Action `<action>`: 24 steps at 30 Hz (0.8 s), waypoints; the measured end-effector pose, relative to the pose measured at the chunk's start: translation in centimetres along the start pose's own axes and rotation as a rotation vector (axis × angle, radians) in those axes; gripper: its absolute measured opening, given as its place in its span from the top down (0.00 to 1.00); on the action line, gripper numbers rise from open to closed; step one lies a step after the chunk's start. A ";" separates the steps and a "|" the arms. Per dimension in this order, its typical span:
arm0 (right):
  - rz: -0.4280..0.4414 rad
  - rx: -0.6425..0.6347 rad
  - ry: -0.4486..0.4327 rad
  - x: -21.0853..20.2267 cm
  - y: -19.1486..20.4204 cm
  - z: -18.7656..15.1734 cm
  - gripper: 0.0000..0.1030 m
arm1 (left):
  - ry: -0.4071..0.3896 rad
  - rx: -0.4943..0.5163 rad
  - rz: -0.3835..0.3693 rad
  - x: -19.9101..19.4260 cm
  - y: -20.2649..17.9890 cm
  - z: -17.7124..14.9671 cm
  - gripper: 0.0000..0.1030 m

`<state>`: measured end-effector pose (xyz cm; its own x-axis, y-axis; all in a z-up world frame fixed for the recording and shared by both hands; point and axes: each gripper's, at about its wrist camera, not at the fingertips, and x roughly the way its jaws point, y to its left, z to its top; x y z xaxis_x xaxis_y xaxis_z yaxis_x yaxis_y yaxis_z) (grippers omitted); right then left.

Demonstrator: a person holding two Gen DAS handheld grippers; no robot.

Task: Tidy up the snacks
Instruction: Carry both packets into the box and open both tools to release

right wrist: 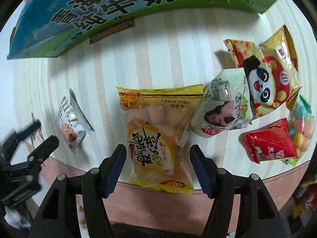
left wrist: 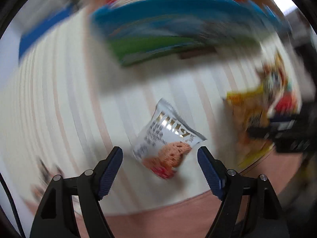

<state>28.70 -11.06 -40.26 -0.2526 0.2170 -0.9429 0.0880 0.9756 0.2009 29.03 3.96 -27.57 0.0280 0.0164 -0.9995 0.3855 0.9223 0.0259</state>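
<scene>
My left gripper (left wrist: 159, 150) points down at the striped table (left wrist: 59, 99), open, its fingers on either side of a white cookie packet (left wrist: 168, 138) that lies flat below them. The same packet (right wrist: 70, 119) shows at the left of the right wrist view, with the left gripper (right wrist: 37, 136) just beside it. My right gripper (right wrist: 158, 148) is open over a yellow cake packet (right wrist: 158, 130) near the table's front edge; small gaps show between the pads and the wrapper. A blue and green milk carton box (right wrist: 99, 15) stands at the back.
A pile of snack bags sits at the right: a panda bag (right wrist: 271, 79), a pale green packet (right wrist: 225, 107), a red packet (right wrist: 271, 142) and a bag of coloured candies (right wrist: 301, 127). The table's pink front rim (right wrist: 257, 182) runs just behind my fingers.
</scene>
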 end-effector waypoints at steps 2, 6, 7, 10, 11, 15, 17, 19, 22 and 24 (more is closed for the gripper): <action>-0.010 -0.007 0.009 -0.7 -0.1 0.3 0.33 | 0.050 0.111 0.008 1.0 -1.5 0.8 0.25; -0.002 0.011 0.015 -1.5 -1.2 0.4 0.33 | 0.139 0.219 0.021 3.5 -3.2 2.2 0.25; -0.001 0.014 0.015 -1.7 -1.3 0.8 0.32 | 0.160 0.232 0.027 4.2 -3.6 2.4 0.25; -0.004 0.016 0.022 -2.0 -2.0 1.8 0.32 | 0.184 0.251 0.073 5.6 -4.7 3.6 0.24; -0.007 0.015 0.023 -2.1 -2.1 1.9 0.32 | 0.188 0.248 0.077 5.8 -4.8 3.9 0.23; -0.011 0.025 0.025 -1.9 -2.3 2.4 0.32 | 0.186 0.100 0.026 5.6 -3.5 5.0 0.24; -0.011 0.031 0.023 -1.8 -2.3 2.6 0.32 | 0.193 -0.018 -0.006 5.5 -1.8 5.0 0.25; -0.015 0.039 0.023 -1.2 -2.0 3.0 0.32 | 0.214 -0.164 -0.026 5.7 -0.2 4.7 0.25; -0.016 0.049 0.023 -1.0 -2.0 3.4 0.32 | 0.214 -0.310 -0.057 5.6 1.8 3.8 0.24; -0.024 0.057 0.020 -1.0 -2.1 3.8 0.32 | 0.194 -0.338 -0.070 5.4 2.4 3.6 0.24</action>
<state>32.38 -13.39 -40.76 -0.2748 0.1949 -0.9415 0.1364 0.9772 0.1625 33.43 4.90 -32.82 -0.1744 -0.0080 -0.9846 0.0539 0.9984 -0.0177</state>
